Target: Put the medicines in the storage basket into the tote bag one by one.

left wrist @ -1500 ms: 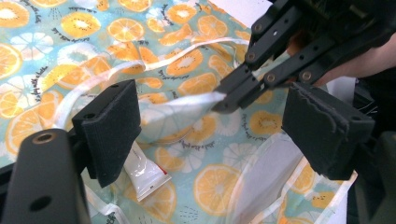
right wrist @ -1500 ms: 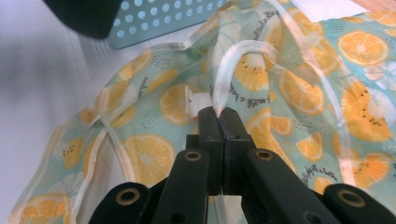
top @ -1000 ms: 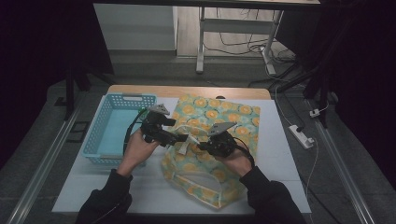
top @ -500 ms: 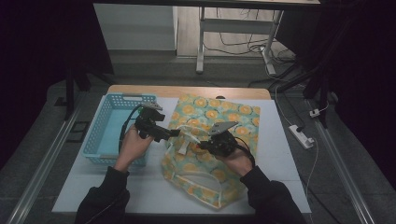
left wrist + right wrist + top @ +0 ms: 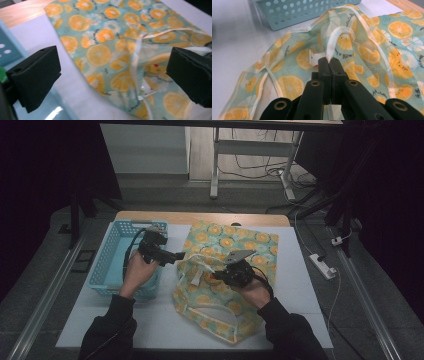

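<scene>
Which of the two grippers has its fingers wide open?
The left gripper, beside the blue plastic basket; the right gripper is shut on the fruit-print cloth's white strap.

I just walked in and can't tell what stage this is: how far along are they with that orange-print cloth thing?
Early, I'd judge. Done: the right claw is shut on a white strap of the teal apron printed with orange slices, lifting it. In hand: the left claw has just opened and hangs empty beside the light blue plastic basket. Left: the apron lies rumpled on the white table, outside the basket.
</scene>
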`<action>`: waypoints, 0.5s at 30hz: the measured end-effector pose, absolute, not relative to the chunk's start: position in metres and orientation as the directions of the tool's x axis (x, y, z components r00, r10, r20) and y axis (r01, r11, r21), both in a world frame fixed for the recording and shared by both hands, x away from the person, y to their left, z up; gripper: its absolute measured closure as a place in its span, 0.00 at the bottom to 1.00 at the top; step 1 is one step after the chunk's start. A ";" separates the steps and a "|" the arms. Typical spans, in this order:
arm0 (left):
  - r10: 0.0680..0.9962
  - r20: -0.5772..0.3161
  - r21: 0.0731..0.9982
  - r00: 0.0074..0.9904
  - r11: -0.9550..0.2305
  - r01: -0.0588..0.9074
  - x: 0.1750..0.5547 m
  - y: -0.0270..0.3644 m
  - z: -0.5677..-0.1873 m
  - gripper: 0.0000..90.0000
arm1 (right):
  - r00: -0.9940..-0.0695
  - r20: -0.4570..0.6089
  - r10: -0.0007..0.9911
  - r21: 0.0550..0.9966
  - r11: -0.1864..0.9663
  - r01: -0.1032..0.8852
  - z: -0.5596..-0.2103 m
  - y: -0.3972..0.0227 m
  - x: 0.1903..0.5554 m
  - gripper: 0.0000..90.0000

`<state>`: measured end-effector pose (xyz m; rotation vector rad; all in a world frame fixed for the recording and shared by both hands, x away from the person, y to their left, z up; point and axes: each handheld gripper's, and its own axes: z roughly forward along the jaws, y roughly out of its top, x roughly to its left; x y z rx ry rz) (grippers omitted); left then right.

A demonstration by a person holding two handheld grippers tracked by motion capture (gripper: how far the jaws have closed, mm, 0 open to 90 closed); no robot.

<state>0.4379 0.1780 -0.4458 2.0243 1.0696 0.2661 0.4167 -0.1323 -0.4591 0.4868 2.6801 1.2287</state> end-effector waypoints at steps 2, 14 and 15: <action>0.775 -0.166 0.737 0.609 -0.313 0.599 0.440 0.181 -0.445 0.00 | -0.935 -0.003 0.354 0.758 0.611 0.228 -0.460 -0.132 0.417 1.00; 0.847 -0.120 0.714 0.517 -0.289 0.638 0.461 0.205 -0.438 0.01 | -0.936 -0.003 0.351 0.759 0.611 0.226 -0.459 -0.132 0.416 1.00; 0.851 -0.115 0.712 0.512 -0.289 0.640 0.463 0.208 -0.438 0.01 | -0.936 -0.003 0.351 0.759 0.611 0.226 -0.459 -0.132 0.416 1.00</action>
